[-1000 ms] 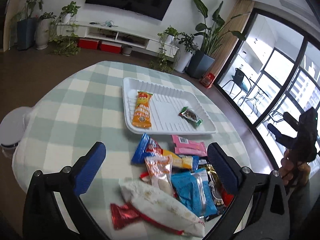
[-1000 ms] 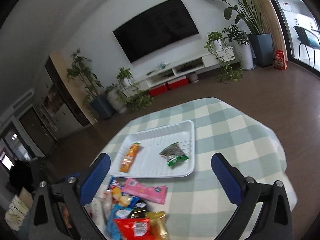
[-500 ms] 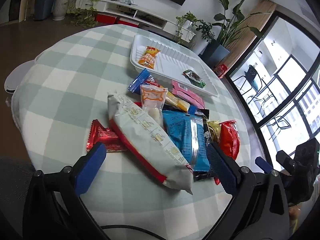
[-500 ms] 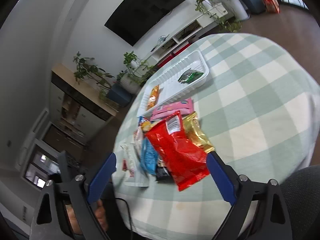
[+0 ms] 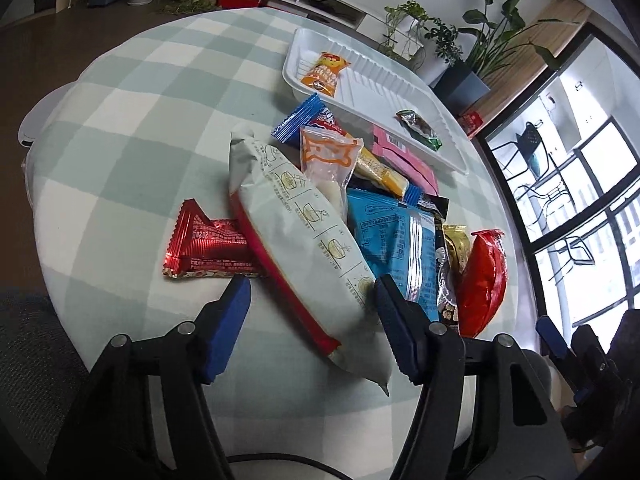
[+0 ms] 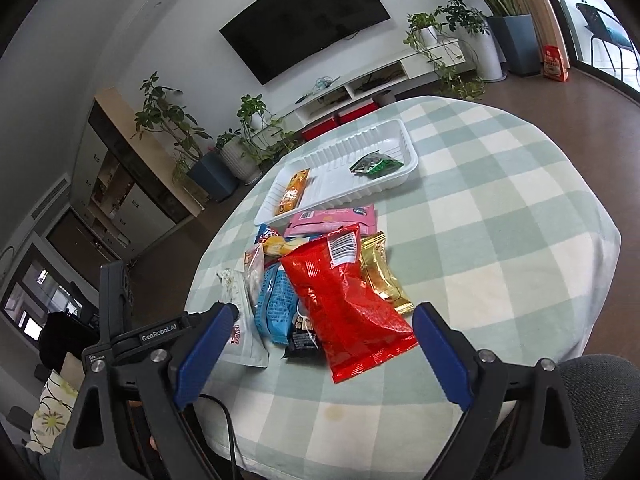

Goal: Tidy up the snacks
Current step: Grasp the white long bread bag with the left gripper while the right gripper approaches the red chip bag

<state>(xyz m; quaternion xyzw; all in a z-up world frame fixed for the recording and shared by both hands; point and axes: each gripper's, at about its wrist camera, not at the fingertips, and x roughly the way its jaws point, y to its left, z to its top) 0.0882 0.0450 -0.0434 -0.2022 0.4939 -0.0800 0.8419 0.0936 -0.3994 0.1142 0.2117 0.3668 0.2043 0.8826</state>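
Observation:
A pile of snack packets lies on the checked table (image 5: 120, 132). A long white packet with a red edge (image 5: 304, 240) lies in front, with a red foil packet (image 5: 204, 246), a blue packet (image 5: 394, 240) and a red bag (image 5: 482, 276) around it. A white tray (image 5: 372, 88) behind holds an orange packet (image 5: 324, 72) and a green packet (image 5: 420, 130). My left gripper (image 5: 310, 300) is open, its jaws on either side of the white packet's near end. My right gripper (image 6: 324, 316) is open, just in front of the red bag (image 6: 344, 296).
A pink packet (image 6: 336, 218) lies against the tray (image 6: 320, 168) front. A gold packet (image 6: 382, 272) lies right of the red bag. The table edge and a grey chair (image 6: 600, 392) are close to me. Plants and a TV shelf stand behind.
Both grippers have dropped and drawn back toward the near end of the pile. The left jaws have narrowed around the long white packet.

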